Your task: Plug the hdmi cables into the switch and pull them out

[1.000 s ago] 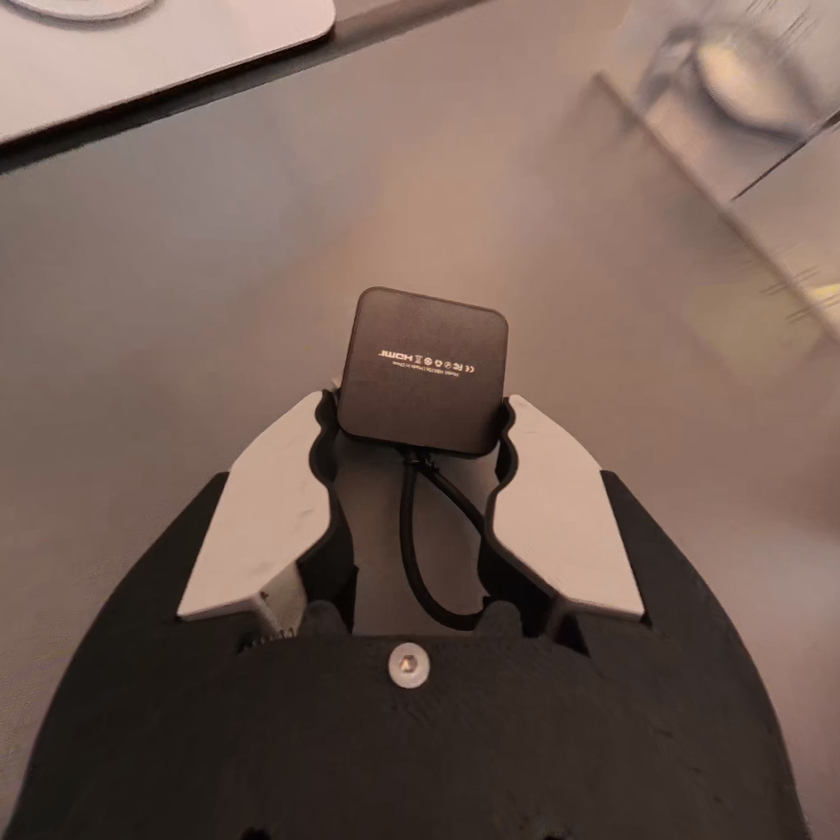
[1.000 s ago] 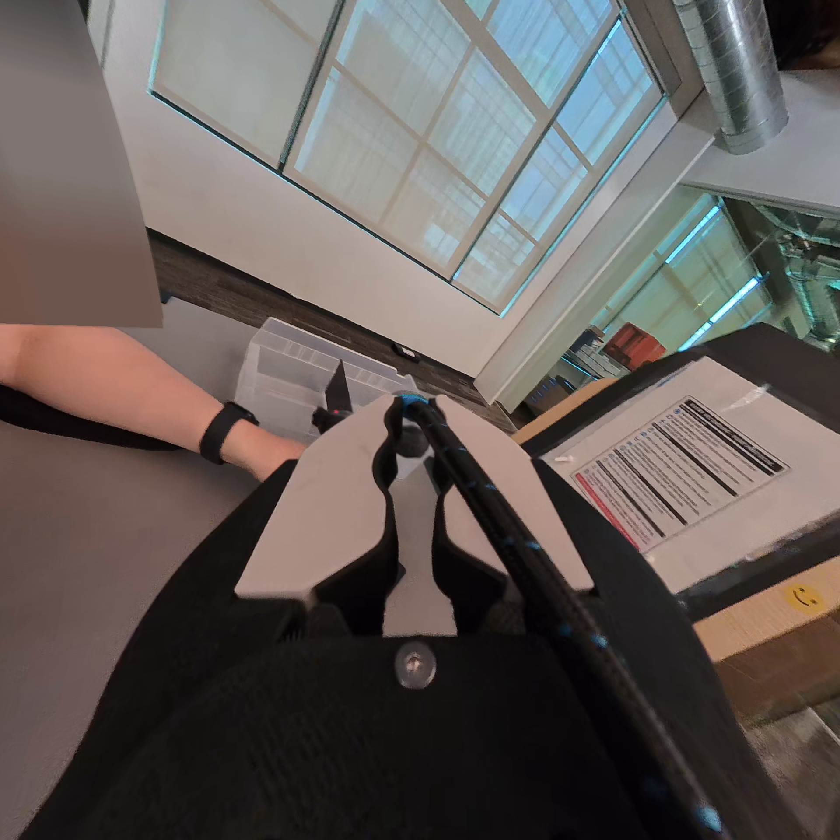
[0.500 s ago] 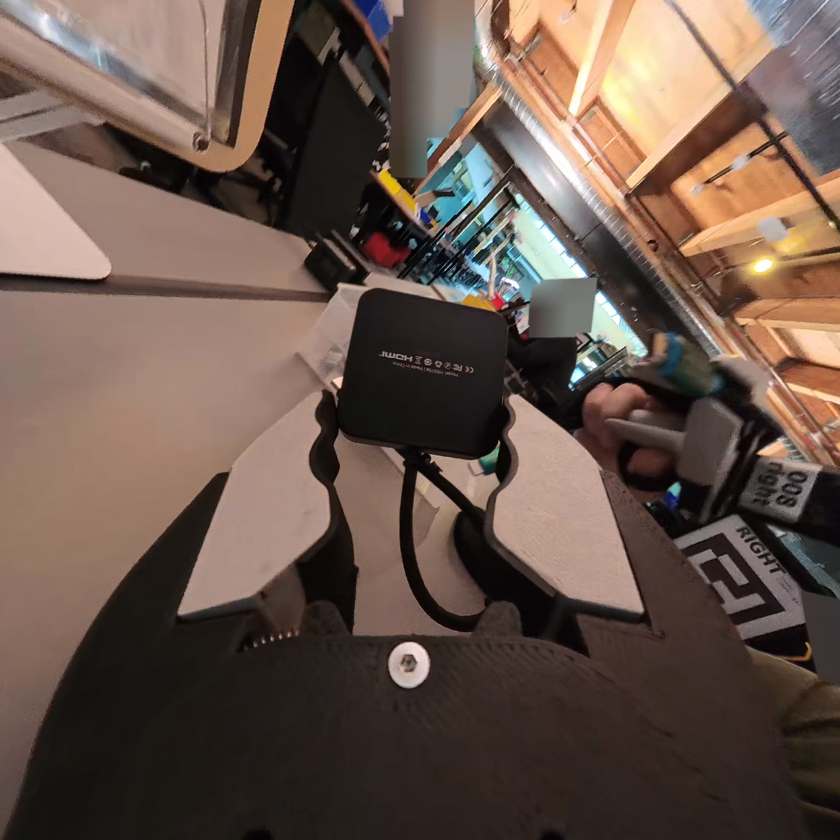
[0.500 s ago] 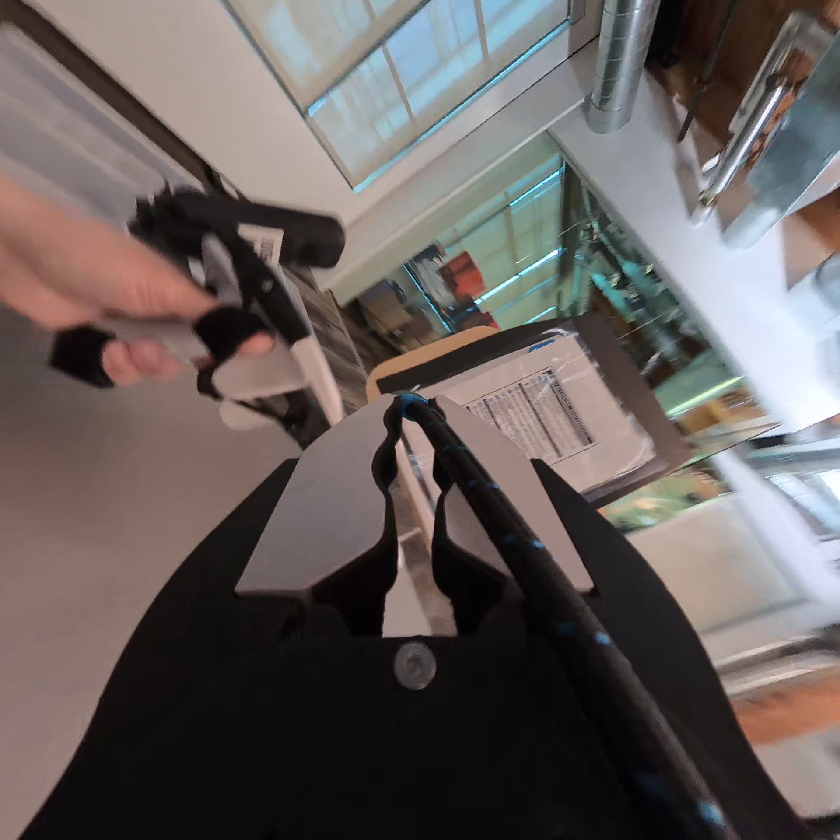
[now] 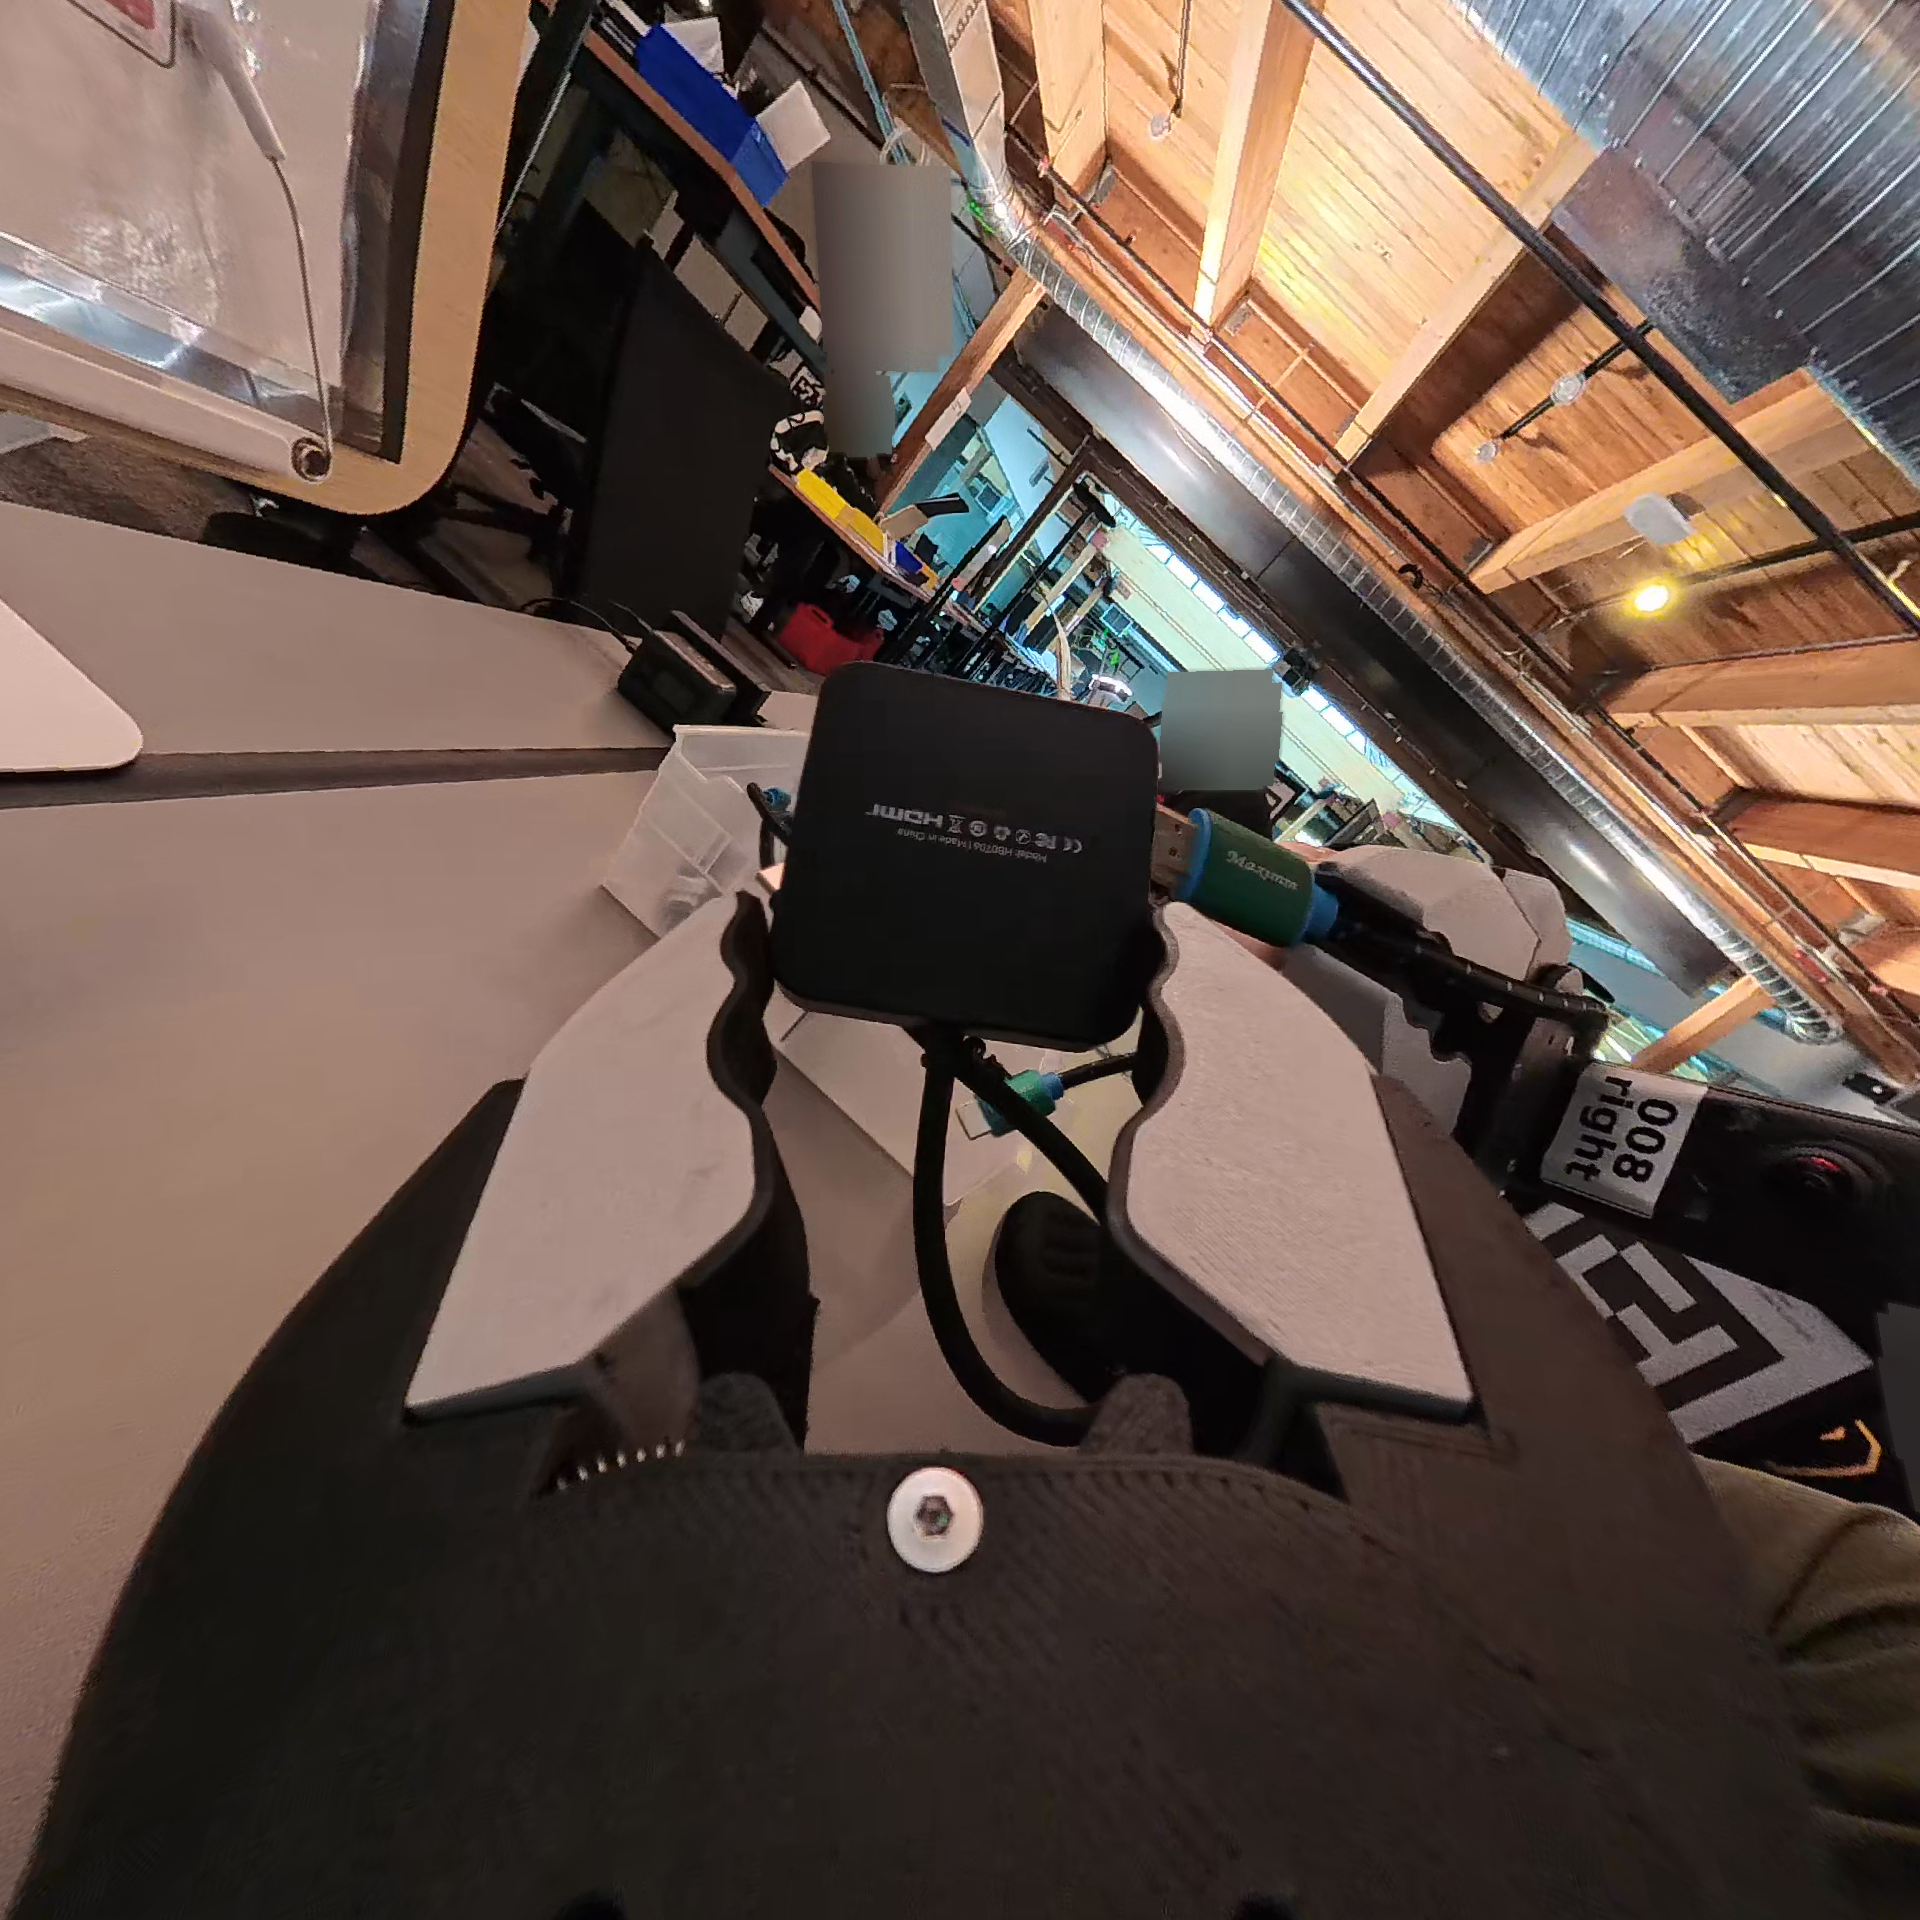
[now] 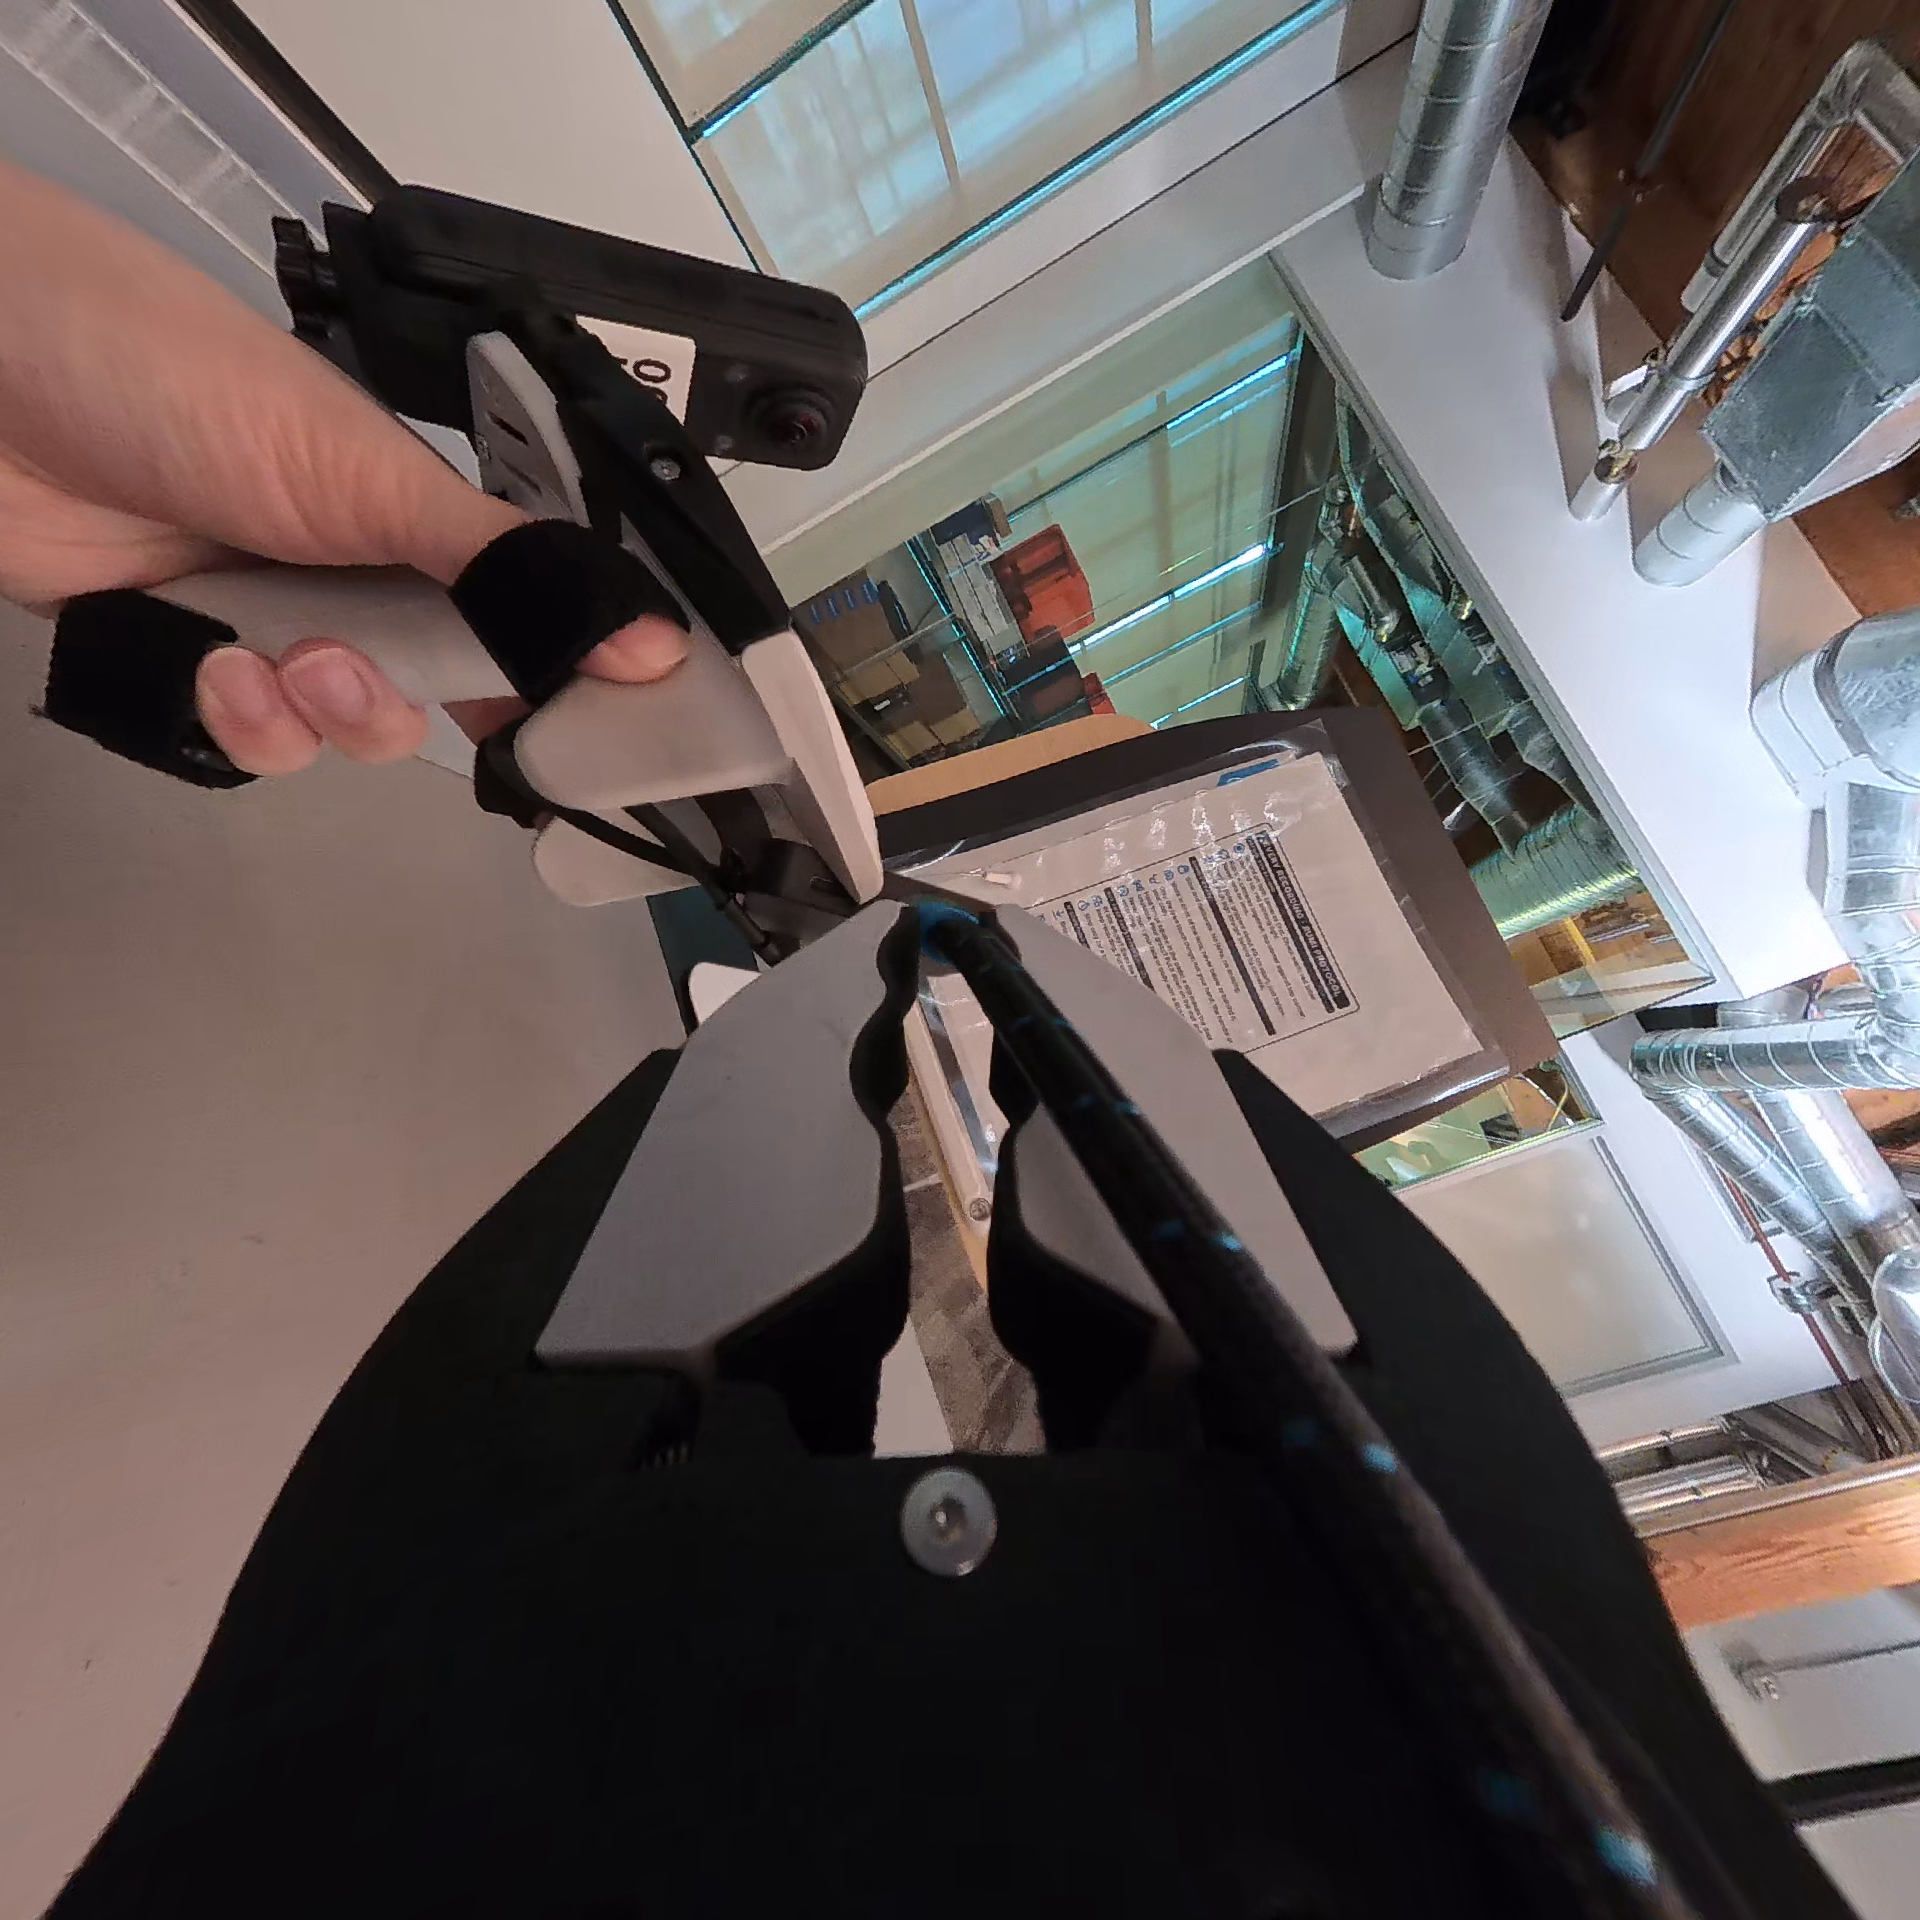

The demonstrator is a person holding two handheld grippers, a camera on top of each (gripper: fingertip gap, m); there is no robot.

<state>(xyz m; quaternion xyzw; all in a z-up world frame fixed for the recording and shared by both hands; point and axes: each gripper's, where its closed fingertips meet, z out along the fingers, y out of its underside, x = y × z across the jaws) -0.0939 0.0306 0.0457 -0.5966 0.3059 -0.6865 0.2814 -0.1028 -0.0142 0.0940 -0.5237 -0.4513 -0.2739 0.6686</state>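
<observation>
My left gripper (image 5: 956, 925) is shut on the black square HDMI switch (image 5: 966, 831) and holds it above the grey table (image 5: 260, 987). The switch's short black lead (image 5: 935, 1247) loops down between the fingers. My right gripper (image 6: 945, 920) is shut on the green plug (image 5: 1247, 878) of a black braided HDMI cable (image 6: 1143, 1195). The plug's metal tip touches the switch's right edge; I cannot tell how far in it is. The right gripper also shows in the left wrist view (image 5: 1434, 904). The left gripper shows in the right wrist view (image 6: 727, 790), held by a hand (image 6: 260, 520).
A clear plastic box (image 5: 686, 821) stands on the table behind the switch. A second green plug (image 5: 1023, 1096) lies below the switch. A small black device (image 5: 675, 675) and a white pad (image 5: 52, 717) sit farther back. A bagged printed sheet (image 6: 1195, 956) is behind the right gripper.
The left gripper tilted up from the table with the switch. The right gripper swung toward it and brought the green plug up to the switch's right edge.
</observation>
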